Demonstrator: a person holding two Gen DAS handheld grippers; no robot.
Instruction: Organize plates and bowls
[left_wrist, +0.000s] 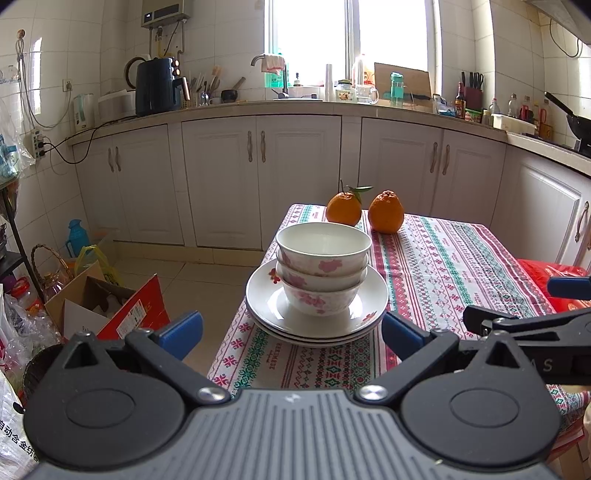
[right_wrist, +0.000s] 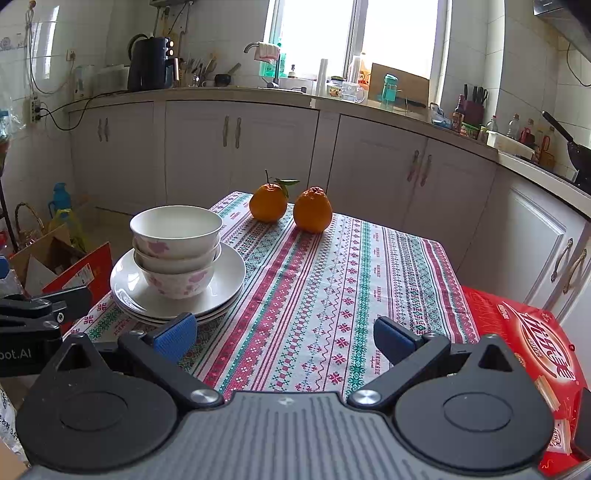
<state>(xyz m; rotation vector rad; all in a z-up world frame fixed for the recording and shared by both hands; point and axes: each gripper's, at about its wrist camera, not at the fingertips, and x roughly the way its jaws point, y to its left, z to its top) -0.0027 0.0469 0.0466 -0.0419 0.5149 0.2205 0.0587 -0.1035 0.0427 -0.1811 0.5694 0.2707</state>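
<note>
Three white bowls with pink flowers (left_wrist: 323, 266) (right_wrist: 176, 240) are nested one inside another on a stack of white plates (left_wrist: 266, 306) (right_wrist: 225, 284), near the left edge of the patterned tablecloth. My left gripper (left_wrist: 291, 330) is open, just short of the plates, with nothing between its blue pads. My right gripper (right_wrist: 284, 334) is open too, over bare cloth to the right of the stack. The right gripper's black fingers (left_wrist: 517, 321) show at the right edge of the left wrist view.
Two oranges (left_wrist: 364, 212) (right_wrist: 291, 206) sit at the far end of the table. A red box (right_wrist: 524, 354) lies at the table's right edge. Cardboard boxes and bags (left_wrist: 107, 306) crowd the floor on the left. White cabinets (left_wrist: 258, 177) and a cluttered counter stand behind.
</note>
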